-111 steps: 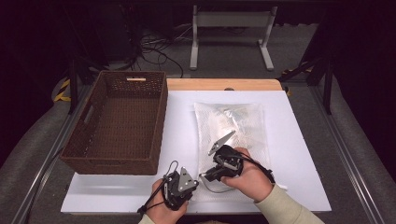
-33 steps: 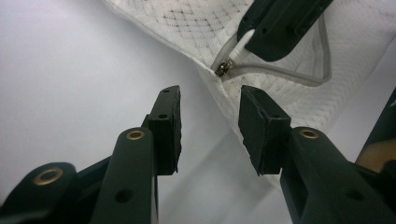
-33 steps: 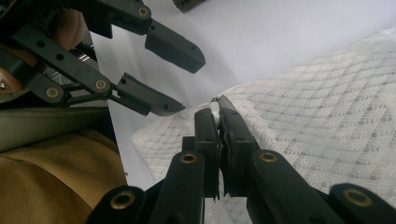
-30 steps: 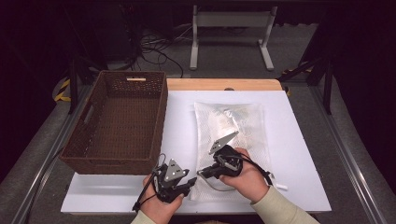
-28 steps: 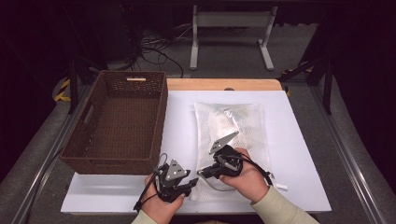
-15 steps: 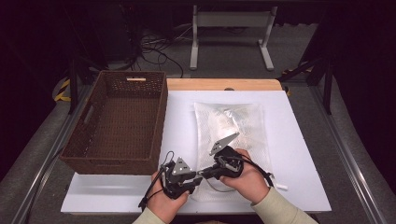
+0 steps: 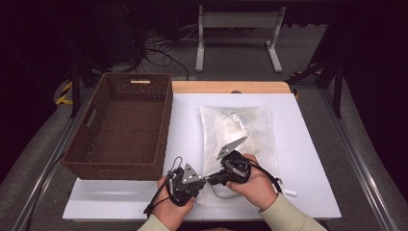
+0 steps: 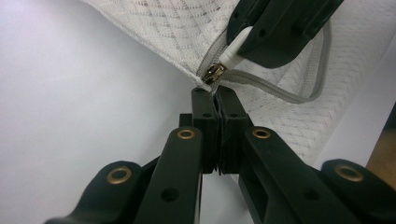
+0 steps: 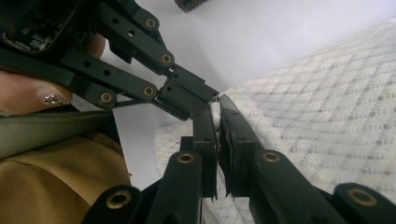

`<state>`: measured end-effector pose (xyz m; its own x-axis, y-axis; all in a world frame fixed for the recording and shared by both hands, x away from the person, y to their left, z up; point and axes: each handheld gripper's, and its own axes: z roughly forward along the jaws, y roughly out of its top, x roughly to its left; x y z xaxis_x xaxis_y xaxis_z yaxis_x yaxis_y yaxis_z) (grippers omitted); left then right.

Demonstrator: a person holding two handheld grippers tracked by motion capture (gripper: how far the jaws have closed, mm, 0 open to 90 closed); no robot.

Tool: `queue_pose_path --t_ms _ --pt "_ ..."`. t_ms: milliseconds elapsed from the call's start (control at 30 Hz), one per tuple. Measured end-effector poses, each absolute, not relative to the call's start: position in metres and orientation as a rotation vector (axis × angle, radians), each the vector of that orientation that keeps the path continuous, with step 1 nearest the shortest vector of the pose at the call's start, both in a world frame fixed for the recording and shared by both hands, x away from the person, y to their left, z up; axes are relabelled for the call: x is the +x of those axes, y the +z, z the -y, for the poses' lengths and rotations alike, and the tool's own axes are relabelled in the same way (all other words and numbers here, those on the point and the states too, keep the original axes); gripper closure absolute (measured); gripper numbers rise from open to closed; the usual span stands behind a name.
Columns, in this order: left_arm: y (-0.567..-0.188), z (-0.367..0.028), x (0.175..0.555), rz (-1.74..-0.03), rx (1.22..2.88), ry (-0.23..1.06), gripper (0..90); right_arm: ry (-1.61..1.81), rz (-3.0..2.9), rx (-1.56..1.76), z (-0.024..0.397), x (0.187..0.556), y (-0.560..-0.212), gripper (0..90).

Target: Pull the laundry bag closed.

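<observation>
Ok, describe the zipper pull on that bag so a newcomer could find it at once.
Start at the white board beside the brown wicker basket, where a white quilted mesh bag lies flat. Follow the bag to its near left corner, where the two hand-held grippers meet. There the small brass-coloured metal zipper slider with its white pull tab ends the grey zipper track, the bag's sole metal part.

One mesh pouch (image 7: 238, 132), one wicker basket (image 7: 122, 127), two hand-held grippers (image 7: 185, 180).
</observation>
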<state>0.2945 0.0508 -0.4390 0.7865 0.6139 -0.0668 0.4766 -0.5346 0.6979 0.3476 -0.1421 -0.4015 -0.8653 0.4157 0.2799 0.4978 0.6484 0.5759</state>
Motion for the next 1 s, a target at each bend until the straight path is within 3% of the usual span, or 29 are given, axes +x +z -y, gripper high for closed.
queue_pose_path --t_ms 1000 --pt "-0.435 -0.057 0.292 -0.787 2.218 0.266 88.7 -1.029 2.718 -0.774 0.151 0.347 -0.4 86.4"
